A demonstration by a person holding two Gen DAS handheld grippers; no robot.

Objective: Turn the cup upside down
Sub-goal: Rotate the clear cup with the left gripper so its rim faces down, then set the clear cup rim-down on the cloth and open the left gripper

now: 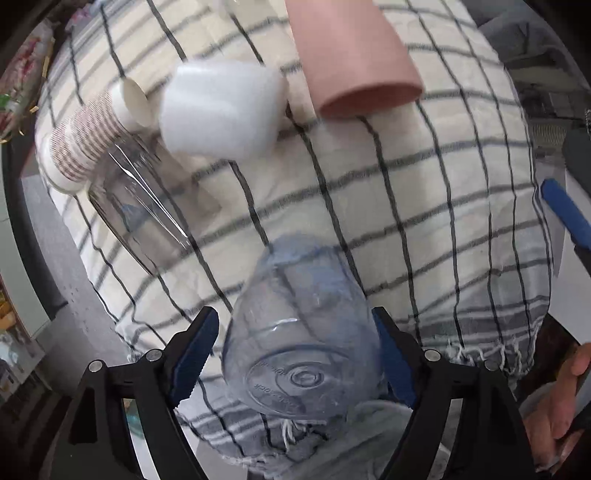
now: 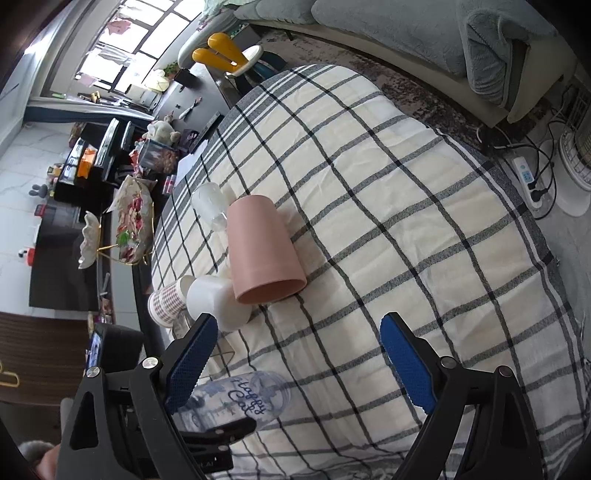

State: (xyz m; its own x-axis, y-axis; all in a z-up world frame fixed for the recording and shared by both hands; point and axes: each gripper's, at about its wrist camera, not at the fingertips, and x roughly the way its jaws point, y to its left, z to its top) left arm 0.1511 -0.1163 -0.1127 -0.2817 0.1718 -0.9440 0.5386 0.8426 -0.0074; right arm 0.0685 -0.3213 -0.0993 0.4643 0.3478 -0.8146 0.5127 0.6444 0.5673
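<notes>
The clear cup (image 2: 240, 400) bears the script "Happy Cat" in dark blue, readable only in the right wrist view. In the left wrist view its round base (image 1: 295, 380) faces the camera with embossed lettering around a ring, too blurred to read.

The left gripper (image 1: 295, 354) has the cup between its blue pads; the right pad touches the wall, a small gap shows at the left pad, so whether it grips firmly cannot be told. The cup is tilted, base toward the camera and mouth pointing away over the cloth. The right gripper (image 2: 299, 363) is spread wide with nothing between its fingers.

The left view shows a tall clear glass (image 1: 140, 206) beside a stack of patterned paper cups (image 1: 79, 147), plus a bare hand (image 1: 565, 398) at the right edge. The right view shows a small clear glass (image 2: 208, 203) behind the pink cup (image 2: 262, 251), which the left view cuts off. Both show the white cup (image 1: 221, 110) standing mouth-down, as does the pink one.

The table wears a cream cloth (image 2: 388, 221) with a dark check and a fringed edge. Around it: a grey sofa (image 2: 424, 33), a power strip (image 2: 526, 173) on the floor, a bright window (image 2: 125, 40), and a dark sideboard (image 2: 66, 258) with clutter.
</notes>
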